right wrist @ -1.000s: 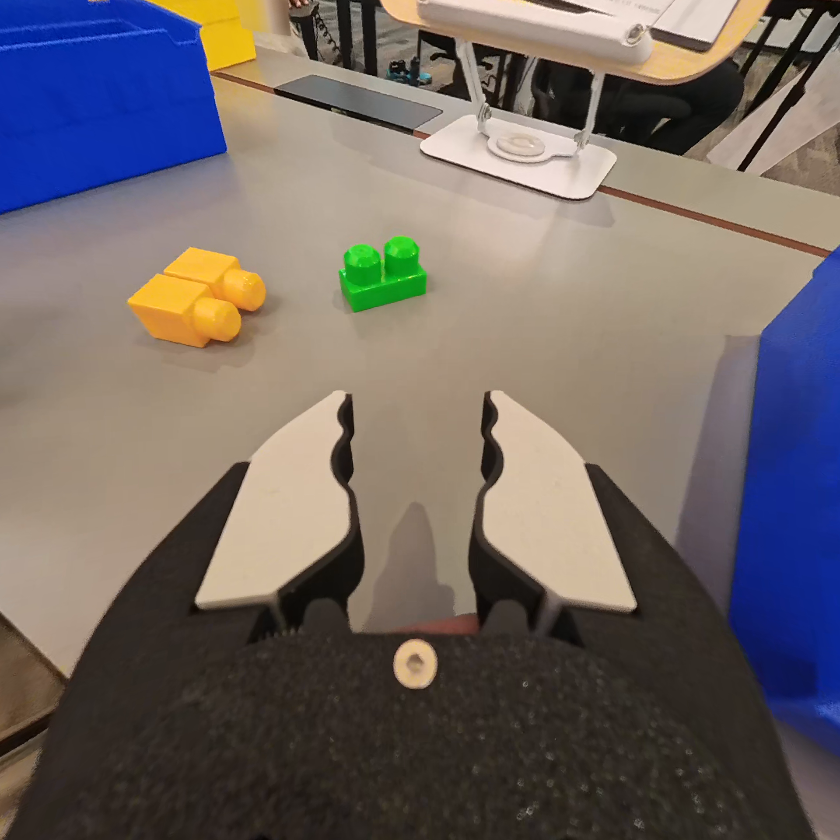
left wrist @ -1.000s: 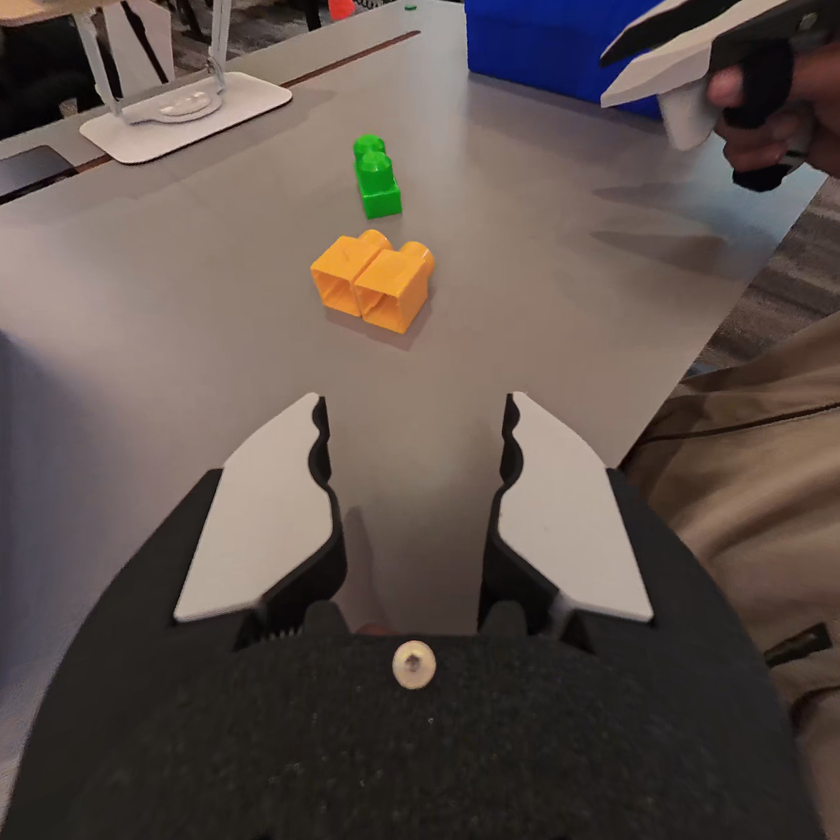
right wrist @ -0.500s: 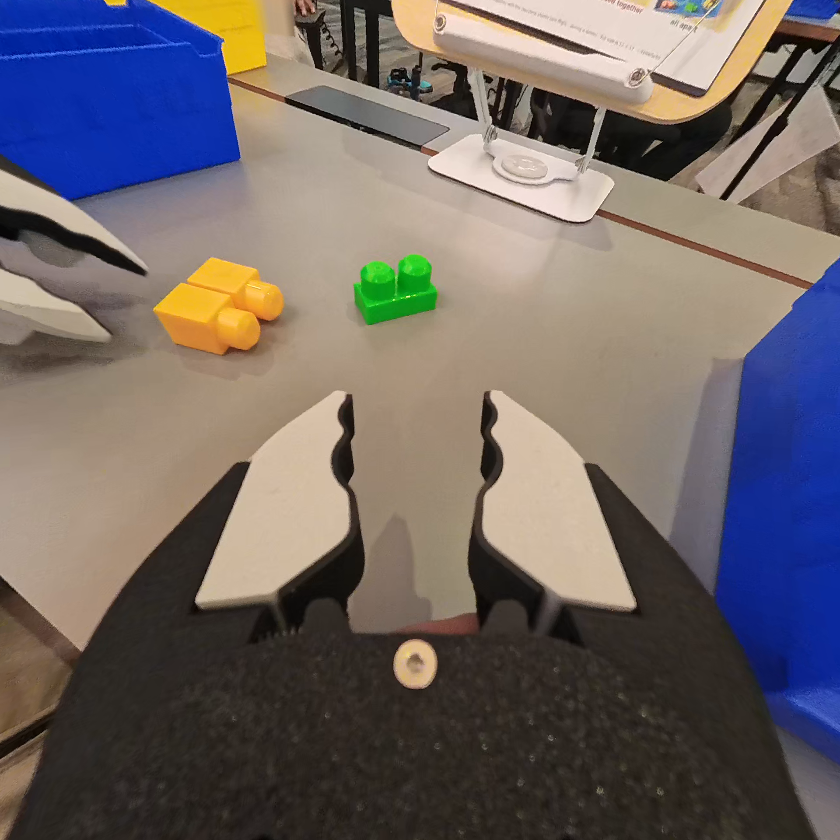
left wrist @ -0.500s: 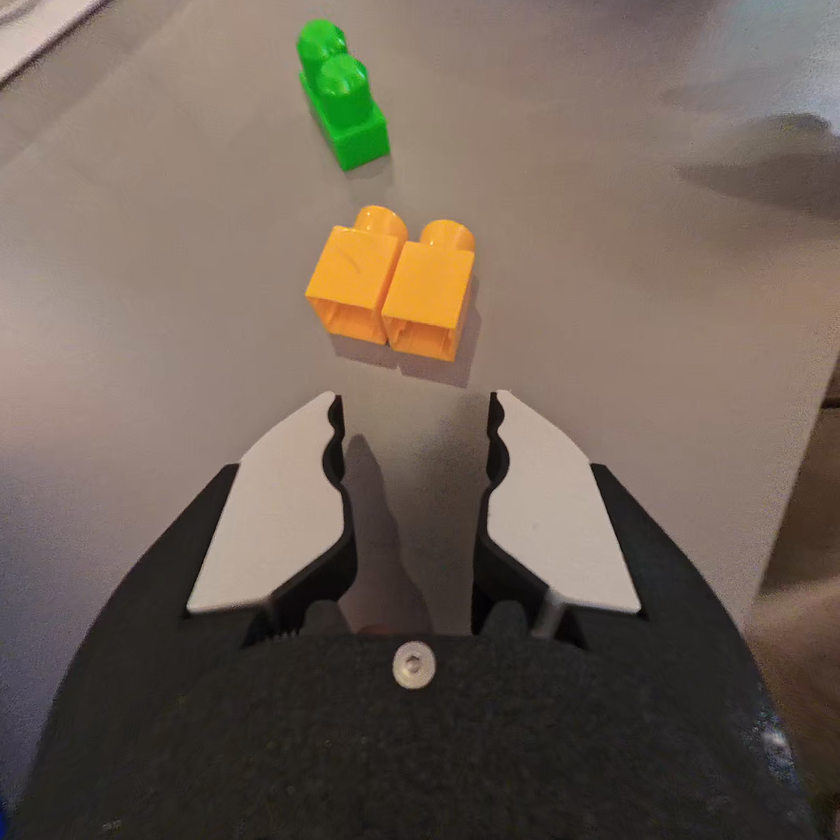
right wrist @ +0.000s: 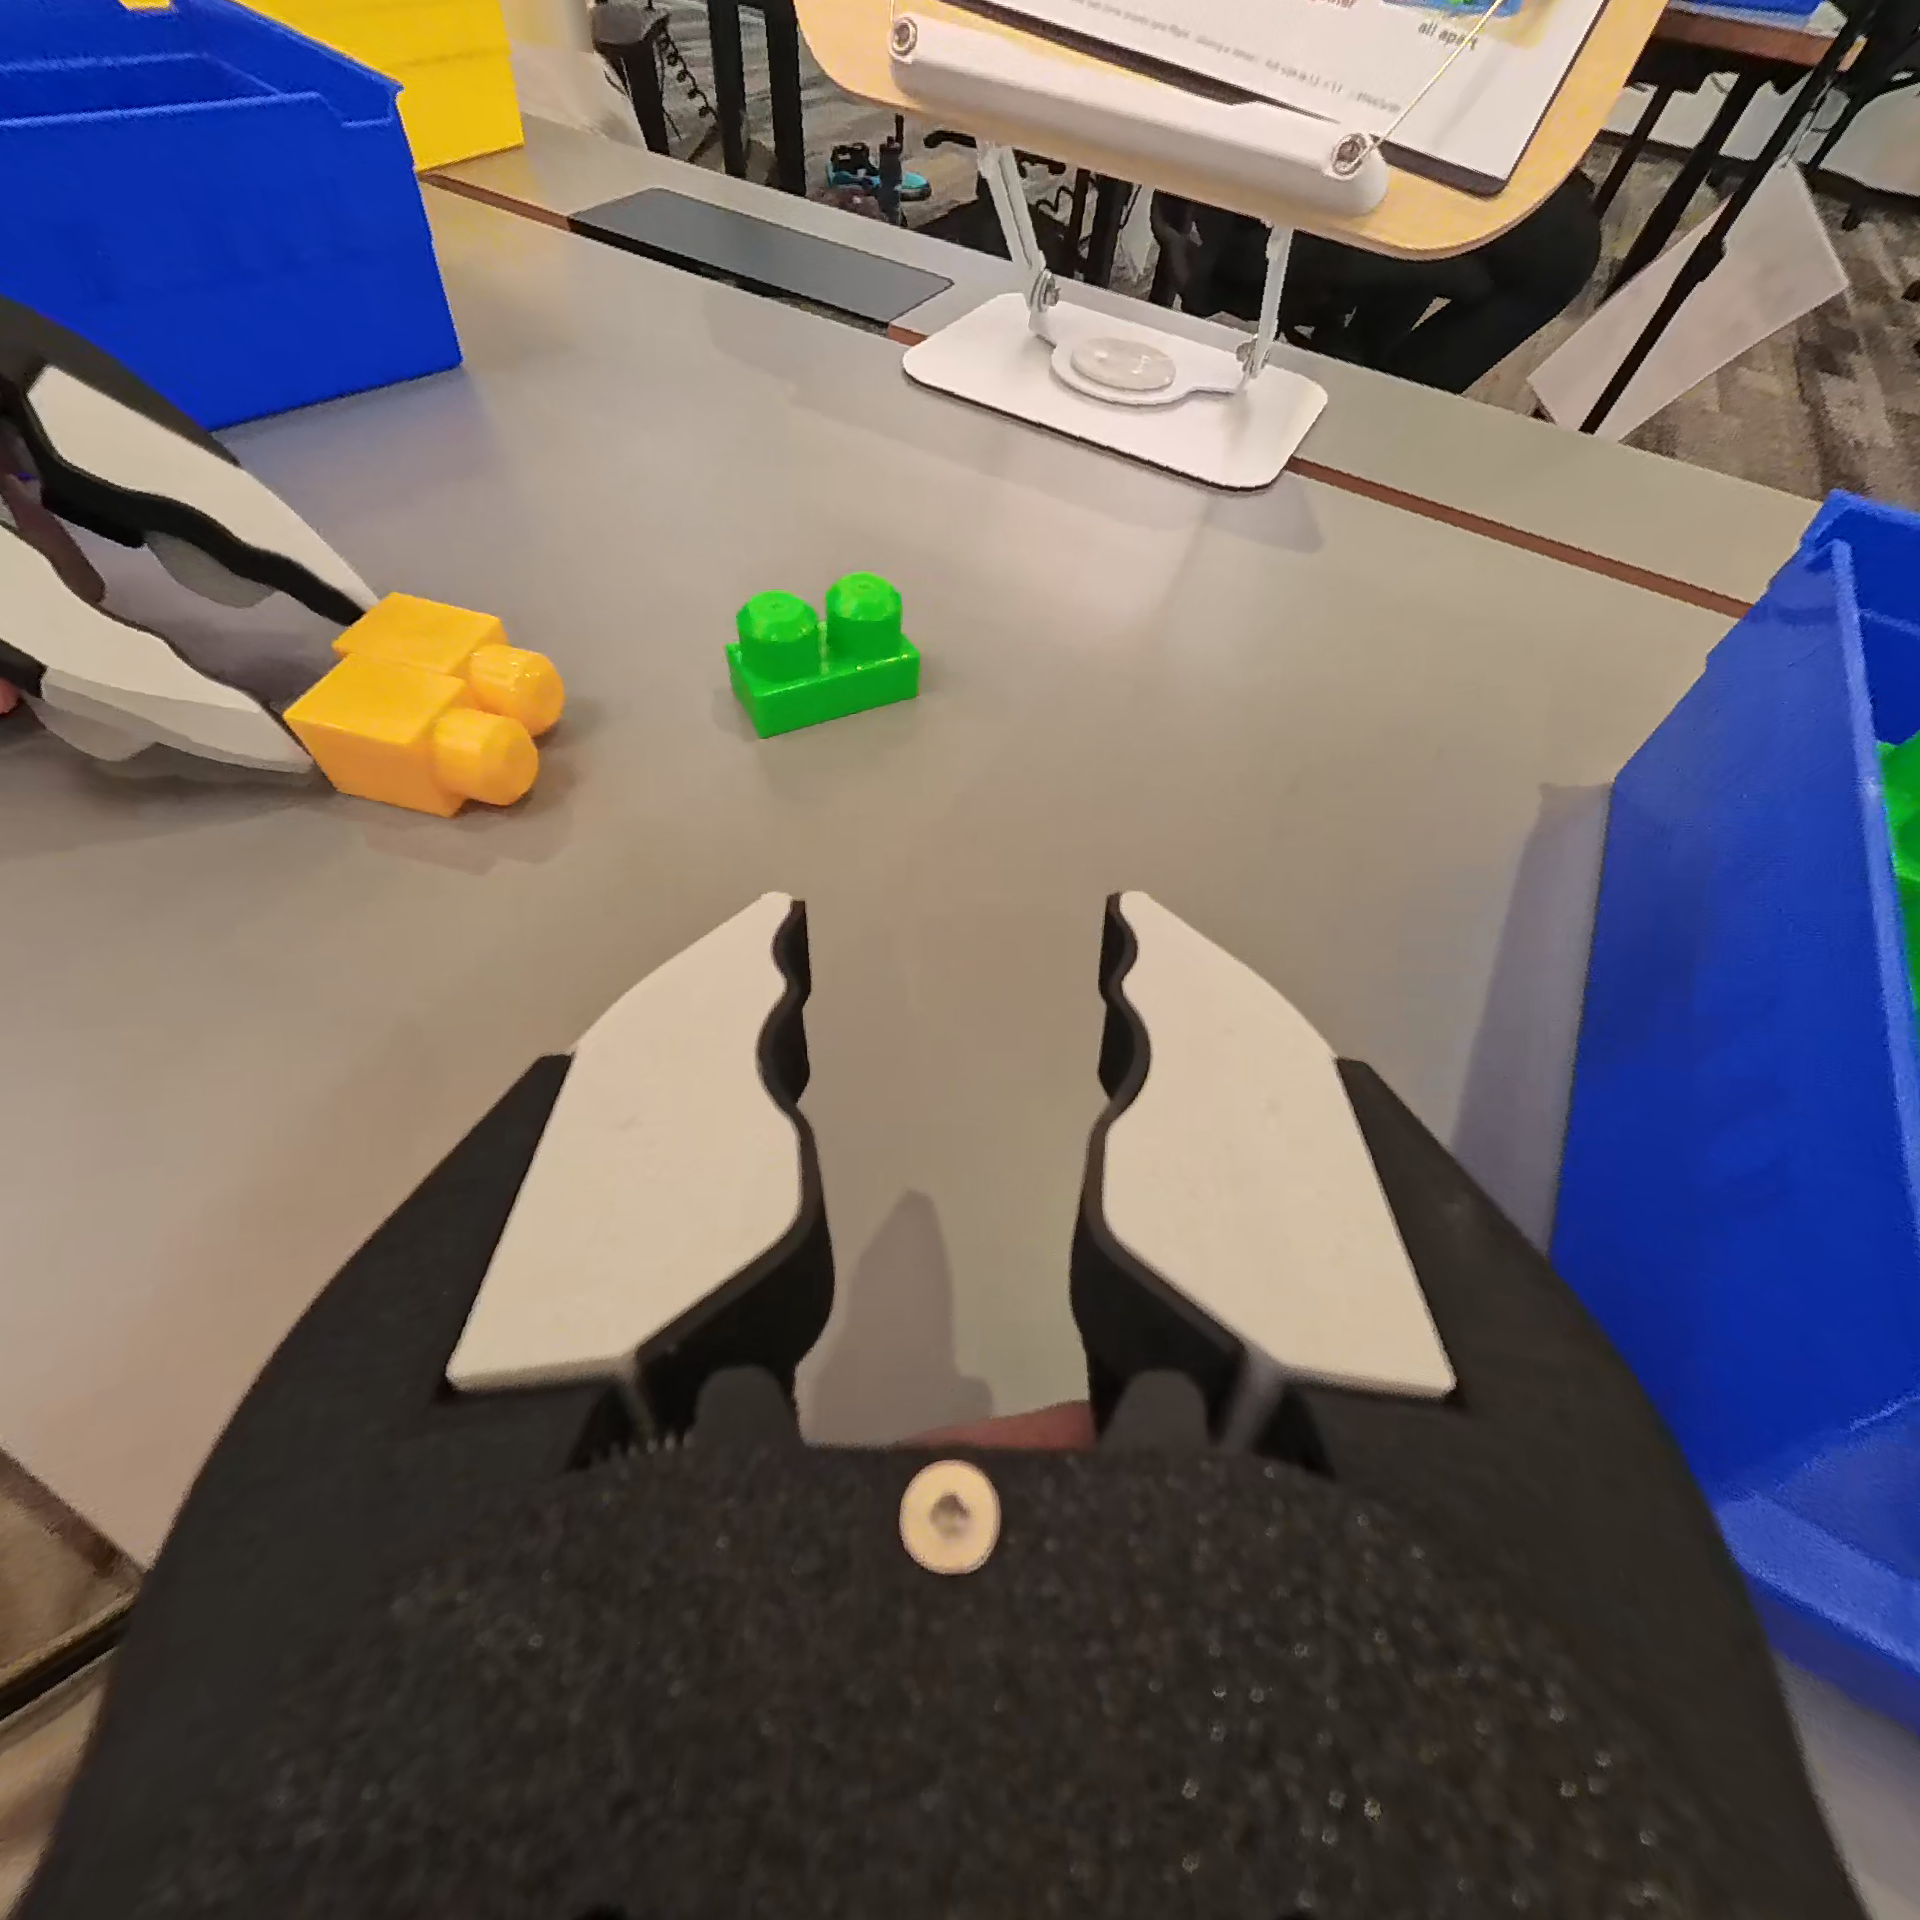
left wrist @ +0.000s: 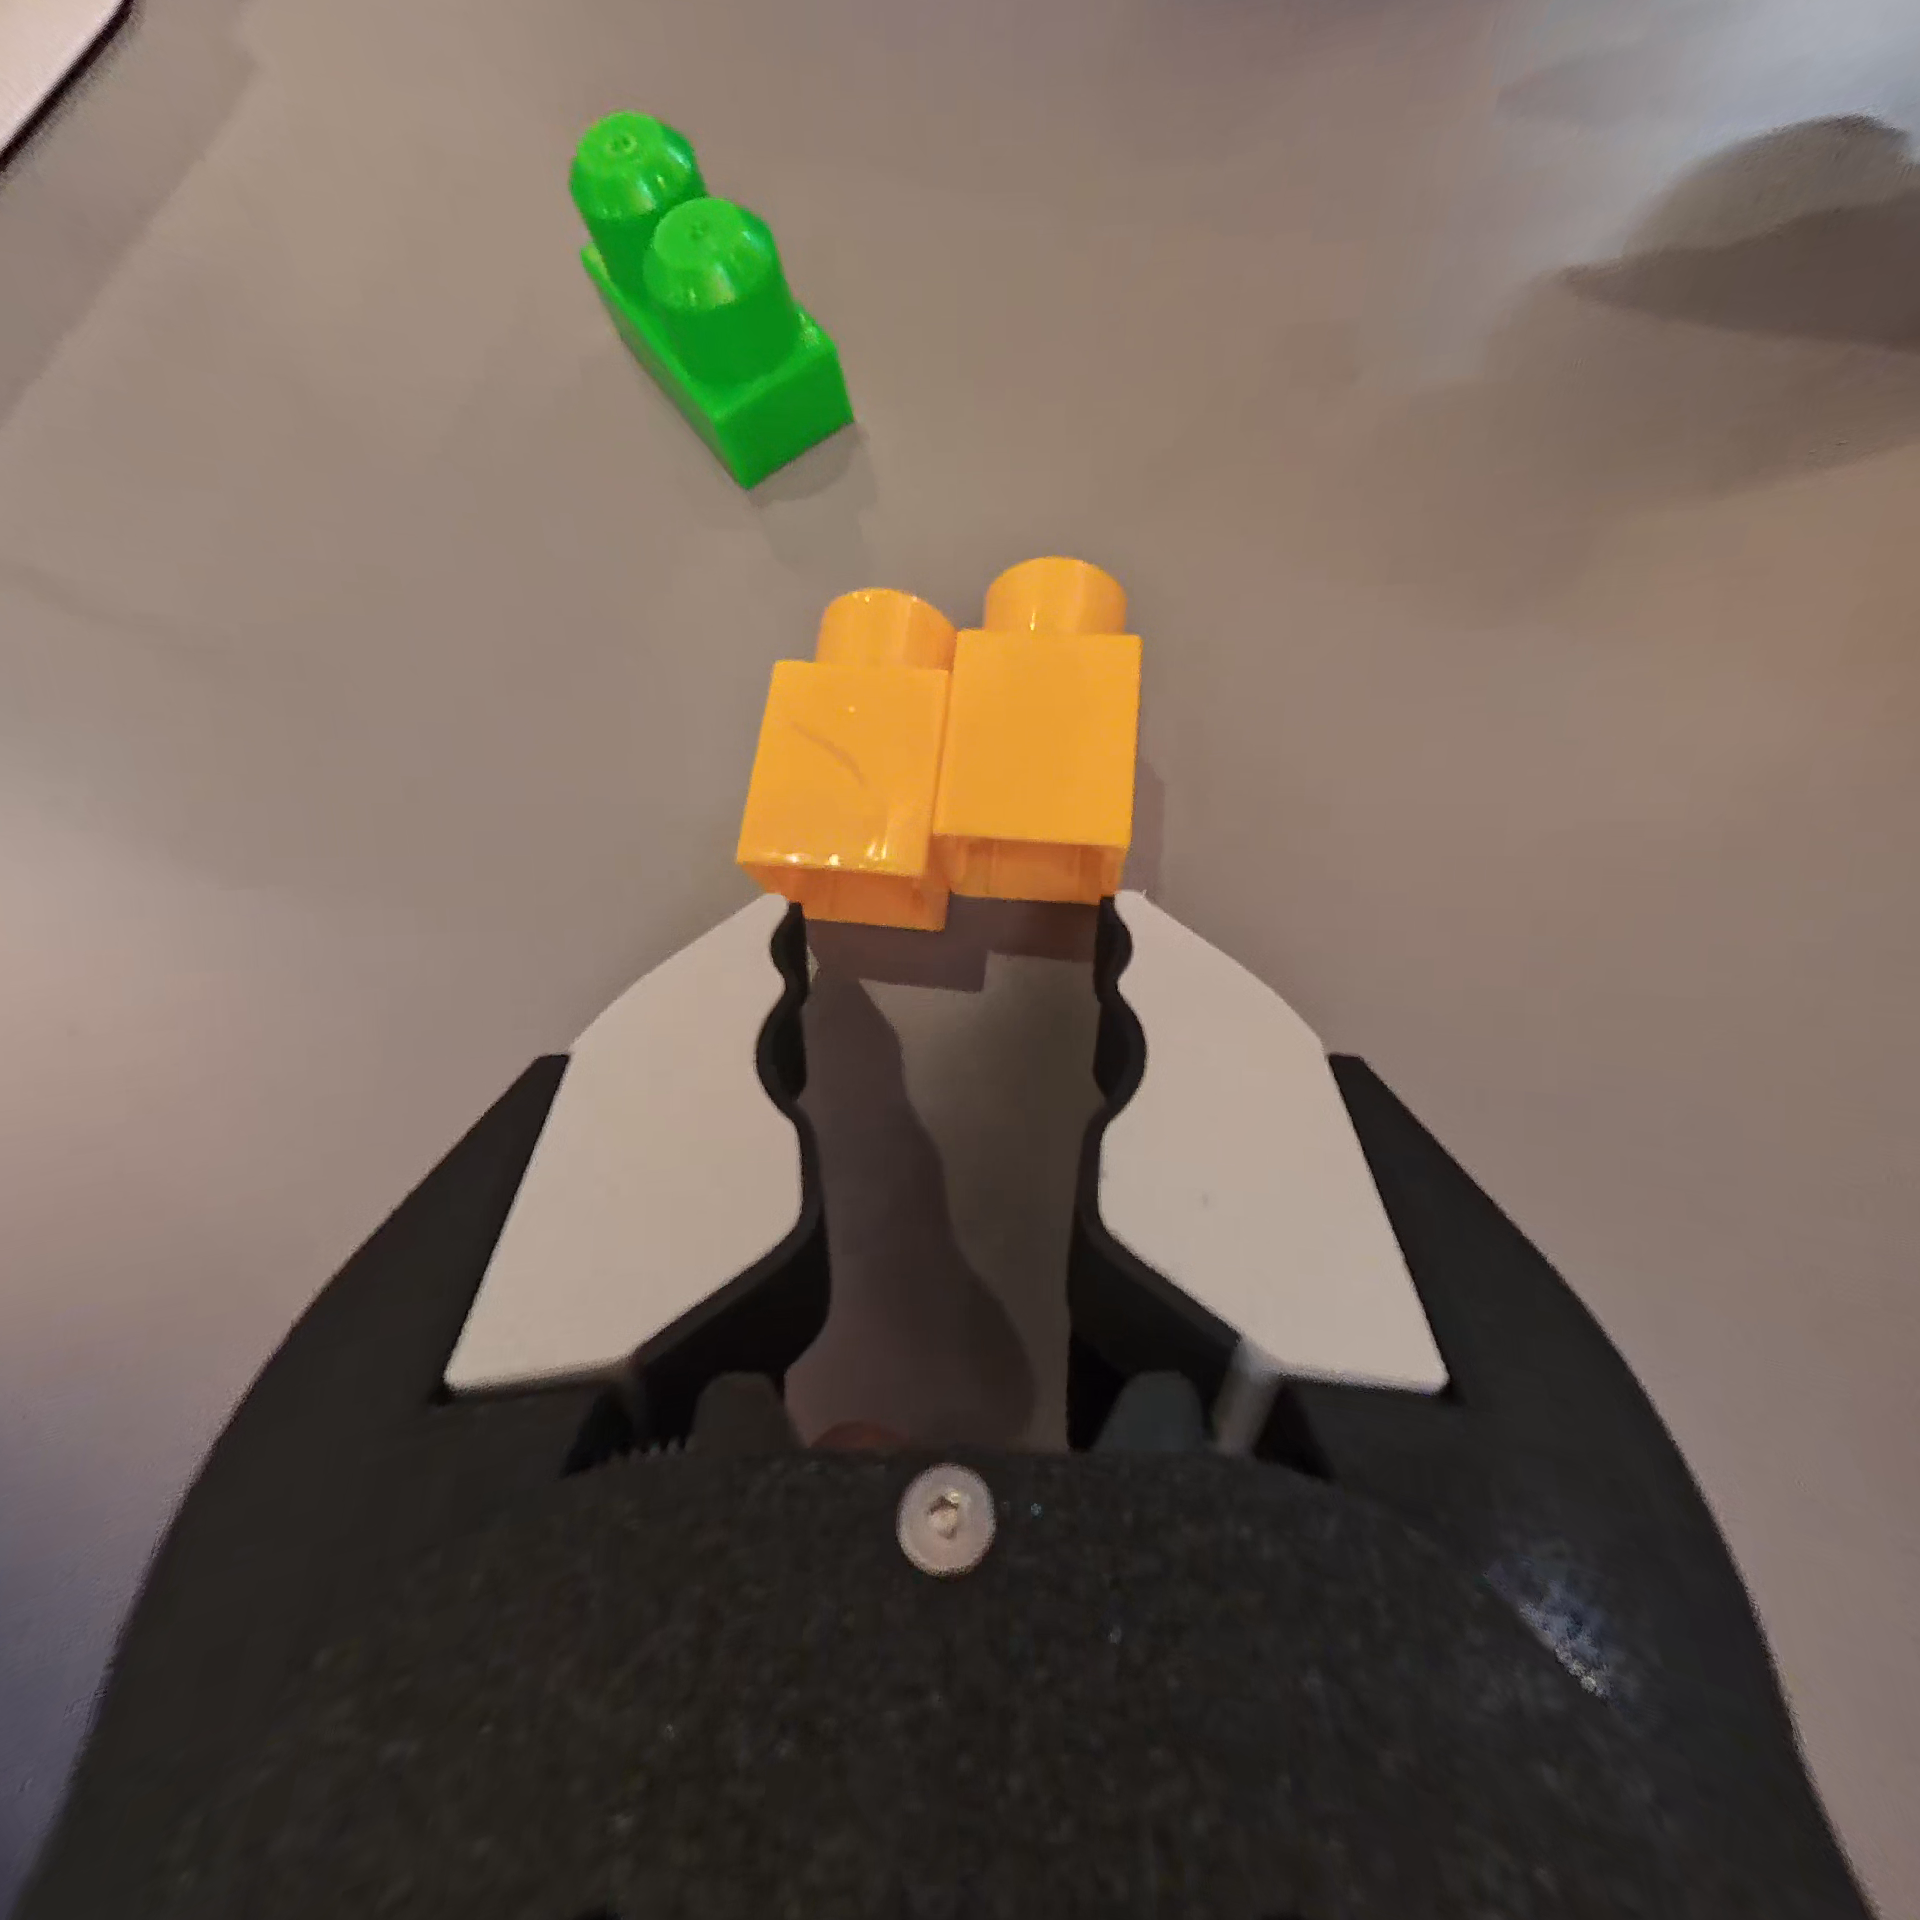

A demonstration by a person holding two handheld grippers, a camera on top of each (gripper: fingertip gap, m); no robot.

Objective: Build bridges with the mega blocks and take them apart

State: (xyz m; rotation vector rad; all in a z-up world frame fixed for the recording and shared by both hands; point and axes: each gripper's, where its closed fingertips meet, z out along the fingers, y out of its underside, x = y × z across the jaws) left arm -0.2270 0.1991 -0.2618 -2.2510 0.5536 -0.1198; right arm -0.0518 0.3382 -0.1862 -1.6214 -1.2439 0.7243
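Two orange one-stud blocks [left wrist: 940,774] lie on their sides, side by side, on the grey table [left wrist: 312,727], studs pointing away from my left gripper. My left gripper [left wrist: 948,906] is open, its fingertips just at the blocks' open ends, one on each outer side. A green two-stud block [left wrist: 717,301] stands upright beyond them. In the right wrist view the orange blocks [right wrist: 426,701] lie at the left with the left gripper [right wrist: 312,686] at them, and the green block [right wrist: 823,660] sits ahead. My right gripper [right wrist: 951,904] is open and empty above the table.
A blue bin [right wrist: 208,208] stands at the far left, with a yellow bin [right wrist: 447,73] behind it. Another blue bin [right wrist: 1766,1091] with green blocks is close on the right. A white stand base [right wrist: 1117,384] holding a board sits at the back. Spacing between my two grippers at the tips: around 25 cm. My right tips are about 15 cm from the green two-stud block [left wrist: 717,301], my left tips only 12 cm.
My left gripper has moved forward and down until its open fingertips reach the orange blocks. The right gripper has barely moved and stays open.
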